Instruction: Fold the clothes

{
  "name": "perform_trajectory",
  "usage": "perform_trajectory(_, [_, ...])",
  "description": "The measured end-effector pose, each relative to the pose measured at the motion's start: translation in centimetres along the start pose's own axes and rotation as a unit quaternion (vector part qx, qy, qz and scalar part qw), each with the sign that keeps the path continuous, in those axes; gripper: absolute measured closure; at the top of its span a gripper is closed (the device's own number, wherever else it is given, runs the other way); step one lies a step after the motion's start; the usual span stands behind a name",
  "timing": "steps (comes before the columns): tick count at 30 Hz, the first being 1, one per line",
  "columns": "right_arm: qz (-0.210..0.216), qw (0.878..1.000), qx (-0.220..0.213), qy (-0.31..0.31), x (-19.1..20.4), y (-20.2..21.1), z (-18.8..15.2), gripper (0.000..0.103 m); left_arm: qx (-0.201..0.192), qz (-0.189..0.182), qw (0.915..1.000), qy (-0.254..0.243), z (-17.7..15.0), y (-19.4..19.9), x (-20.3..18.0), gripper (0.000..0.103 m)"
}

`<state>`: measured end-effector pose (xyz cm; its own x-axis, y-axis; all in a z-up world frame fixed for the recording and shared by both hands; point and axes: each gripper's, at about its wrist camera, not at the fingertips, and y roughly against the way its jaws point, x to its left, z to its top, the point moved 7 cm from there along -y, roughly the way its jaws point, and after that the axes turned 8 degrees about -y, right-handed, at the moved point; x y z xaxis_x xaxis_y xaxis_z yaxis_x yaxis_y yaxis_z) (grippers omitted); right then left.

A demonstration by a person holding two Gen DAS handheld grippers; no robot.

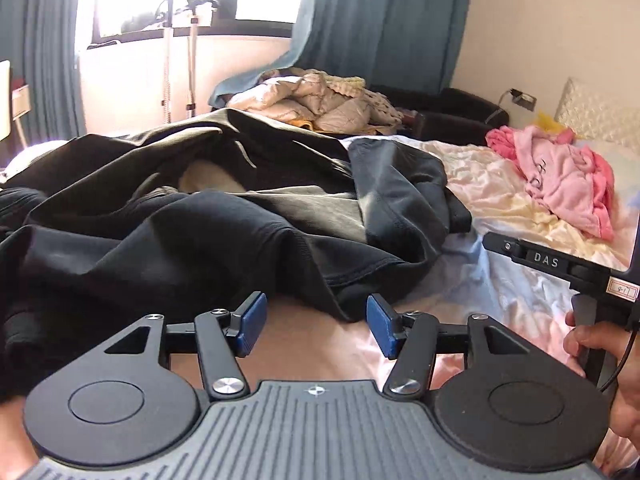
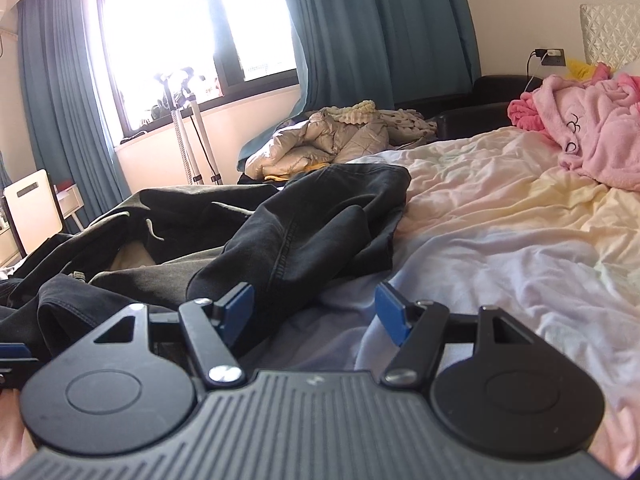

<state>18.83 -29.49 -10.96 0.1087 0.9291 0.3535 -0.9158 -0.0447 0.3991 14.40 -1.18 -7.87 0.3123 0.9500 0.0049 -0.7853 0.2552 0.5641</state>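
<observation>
Sunlit through a bright window (image 2: 192, 28) hung with teal curtains (image 2: 360, 28), the bedroom is taken up by a bed under a crumpled pastel sheet (image 2: 500, 216).

At the left hand, the left gripper (image 1: 316, 320) stands with its blue-padded jaws apart and nothing between them; only bare pink sheet shows in the gap. Just ahead of its fingertips lies the hem of a rumpled black garment (image 1: 200, 236), which spreads away forward and to the left. To its right, the right gripper's black frame (image 1: 560, 268) sits held in a hand (image 1: 608, 364).

The right gripper (image 2: 316, 312) also stands wide and empty. A dark fold of the same garment (image 2: 304, 232) lies just past its left pad, while the right pad hangs over pale sheet.

Farther ahead rests a beige quilted jacket (image 2: 320, 140), and far right forward a fluffy pink robe (image 2: 592, 128) lies near the quilted white headboard (image 2: 608, 32).
</observation>
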Motion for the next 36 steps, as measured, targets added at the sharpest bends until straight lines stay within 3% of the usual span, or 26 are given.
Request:
perform_trajectory(3, [0.001,1.000,0.000,0.013,0.7,0.7,-0.2,0.035,0.002,0.059,0.9968,0.055,-1.3,1.9,4.5,0.040])
perform_trajectory(6, [0.000,1.000,0.009,0.015,1.1,0.8,-0.3,0.035,0.009,0.074,0.9841,0.161,-2.0,2.5,8.6,0.040])
perform_trajectory(8, [0.004,1.000,0.025,0.010,1.8,0.0,-0.3,0.035,0.002,0.090,0.9756,0.200,-1.9,2.2,10.7,0.039])
perform_trajectory(10, [0.001,0.999,0.031,0.031,2.8,-1.3,0.3,0.035,0.000,0.093,0.9746,0.203,-1.8,1.5,11.5,0.039])
perform_trajectory(14, [-0.006,0.997,0.028,0.074,6.0,-7.0,3.9,0.035,0.015,0.090,0.9805,0.174,-2.9,-0.8,10.8,0.039])
perform_trajectory(17, [-0.011,0.990,0.029,0.141,9.3,-13.4,6.7,0.035,0.034,0.086,0.9831,0.158,-3.9,-2.8,10.2,0.039])
perform_trajectory(20, [-0.014,0.985,0.047,0.165,11.0,-20.5,8.7,0.035,0.030,0.093,0.9839,0.150,-4.4,-4.1,10.1,0.039])
perform_trajectory(22, [-0.044,0.978,0.070,0.189,11.0,-25.1,9.4,0.035,0.016,0.106,0.9866,0.122,-4.3,-4.9,10.0,0.039])
perform_trajectory(26, [-0.106,0.964,0.140,0.200,9.4,-32.3,9.5,0.038,0.004,0.112,0.9864,0.120,-4.4,-6.1,10.3,0.039])
perform_trajectory(30, [-0.159,0.947,0.178,0.217,6.7,-35.7,7.9,0.049,-0.010,0.113,0.9867,0.117,-4.4,-6.6,10.5,0.038])
perform_trajectory(32, [-0.153,0.952,0.179,0.195,5.8,-35.6,7.7,0.070,-0.016,0.113,0.9869,0.114,-4.3,-6.7,10.5,0.037])
perform_trajectory(33, [-0.149,0.956,0.178,0.181,5.5,-35.3,7.7,0.093,-0.016,0.112,0.9868,0.116,-4.3,-6.7,10.5,0.037])
perform_trajectory(36, [-0.142,0.967,0.145,0.151,5.4,-32.5,9.3,0.094,-0.018,0.110,0.9863,0.122,-4.2,-6.5,10.7,0.037])
